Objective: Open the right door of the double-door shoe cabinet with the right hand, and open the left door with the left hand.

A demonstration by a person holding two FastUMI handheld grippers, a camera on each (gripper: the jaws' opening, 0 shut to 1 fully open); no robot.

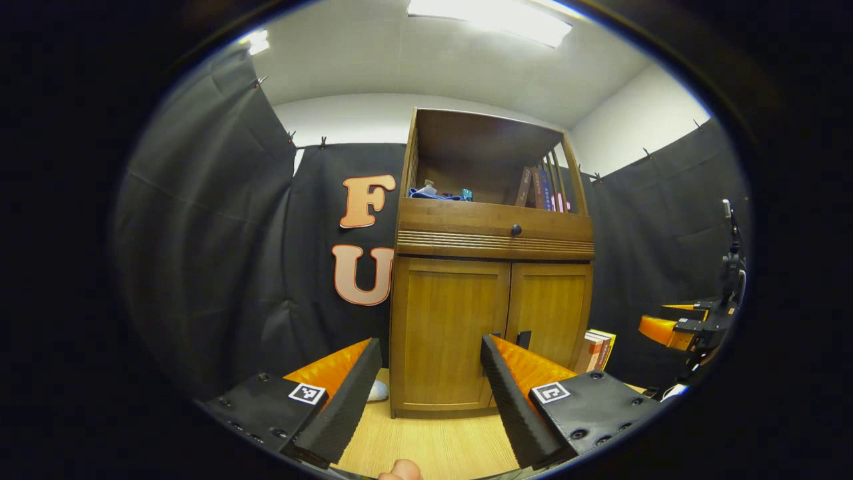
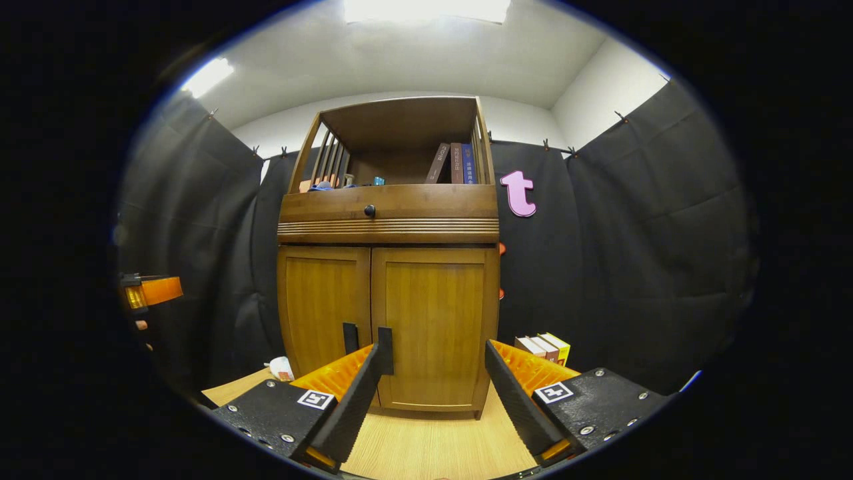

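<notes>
A wooden shoe cabinet (image 1: pixel 493 220) (image 2: pixel 388 220) stands ahead on a light wood floor, with both lower doors closed. In the left gripper view my left gripper (image 1: pixel 432 347) is open in front of the left door (image 1: pixel 446 327), short of it, holding nothing. The right door (image 1: pixel 552 310) has a dark handle (image 1: pixel 524 339) near the middle seam. In the right gripper view my right gripper (image 2: pixel 436 352) is open before the right door (image 2: pixel 436 313); its left fingertip (image 2: pixel 376 357) overlaps that door's handle (image 2: pixel 385 347). The left door (image 2: pixel 324 303) carries its own handle (image 2: pixel 350 337).
Above the doors are a drawer with a round knob (image 1: pixel 515 230) (image 2: pixel 368 211) and an open shelf holding books (image 1: pixel 540 190) (image 2: pixel 456 163). More books (image 1: pixel 596 350) (image 2: pixel 543 347) stand on the floor right of the cabinet, and a white object (image 1: pixel 376 391) (image 2: pixel 281 368) lies to its left.
</notes>
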